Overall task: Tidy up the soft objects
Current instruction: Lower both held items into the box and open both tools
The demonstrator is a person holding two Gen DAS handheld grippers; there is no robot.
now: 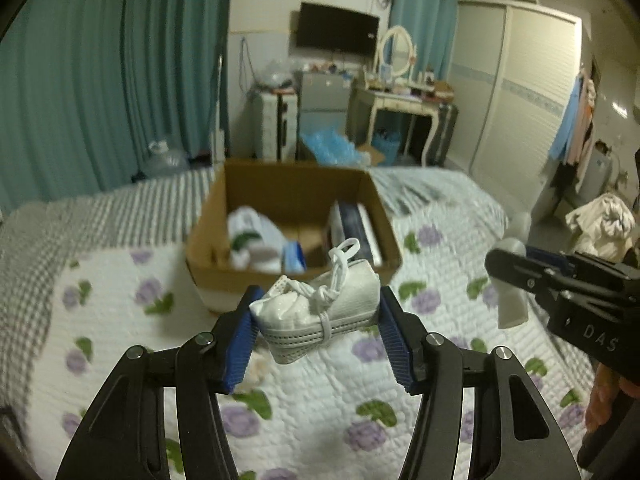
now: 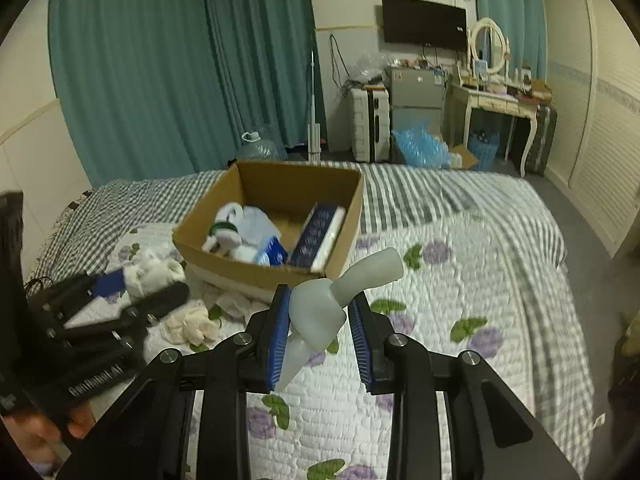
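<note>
My left gripper (image 1: 316, 314) is shut on a small white soft sneaker (image 1: 320, 316) with laces, held above the floral quilt in front of a cardboard box (image 1: 292, 184). My right gripper (image 2: 320, 312) is shut on a pale grey-white soft Y-shaped toy (image 2: 320, 312), held above the quilt just in front of the box (image 2: 340, 248). The box holds white soft items (image 2: 228, 232) and a dark blue pack (image 2: 316, 236). The right gripper also shows in the left wrist view (image 1: 560, 280), and the left gripper shows blurred in the right wrist view (image 2: 100, 304).
A cream soft object (image 2: 192, 324) lies on the quilt left of the box. The bed carries a floral quilt (image 2: 460, 300) and a grey striped sheet (image 2: 420, 196). Beyond are teal curtains, a water jug (image 2: 256, 148), a dresser, and a wardrobe.
</note>
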